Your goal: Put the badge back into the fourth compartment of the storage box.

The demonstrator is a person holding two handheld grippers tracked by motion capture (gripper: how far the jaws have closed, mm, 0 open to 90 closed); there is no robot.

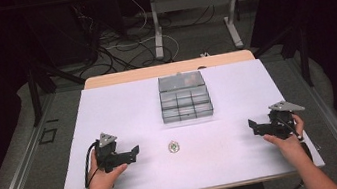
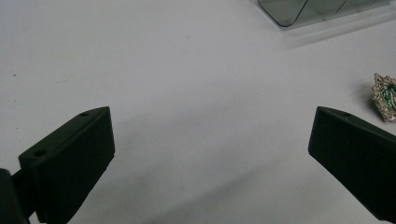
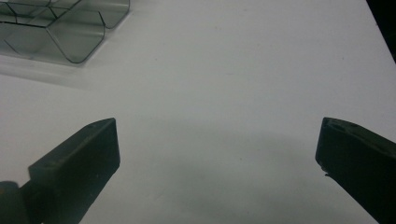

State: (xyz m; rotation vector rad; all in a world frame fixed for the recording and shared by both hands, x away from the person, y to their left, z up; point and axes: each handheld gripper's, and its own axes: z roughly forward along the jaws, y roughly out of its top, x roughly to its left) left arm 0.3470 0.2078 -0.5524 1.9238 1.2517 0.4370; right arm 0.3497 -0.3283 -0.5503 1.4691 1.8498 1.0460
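While both grippers rest low at the near corners of the white surface (image 1: 108, 108), one small trinket (image 1: 174, 147) lies loose between them, a crumpled, silvery piece with a green centre.

Position of trinket: on the bare surface, just in front of the clear compartment box (image 1: 185, 103) and apart from it. No long axis to speak of; it reads as roughly round.

Left gripper (image 1: 134, 151): jaws spread wide, nothing between them. It points inward toward the trinket, which lies near, to its right and slightly ahead. In the left gripper view the trinket (image 2: 385, 96) sits just beyond the tip of the right-hand jaw, outside the gap.

Right gripper (image 1: 253, 125): jaws spread wide, empty, pointing inward; well apart from the trinket. Its own view takes in a corner of the box (image 3: 70, 32).

Judgement: the left gripper is nearer and would need to swing right to bring the trinket between its jaws.
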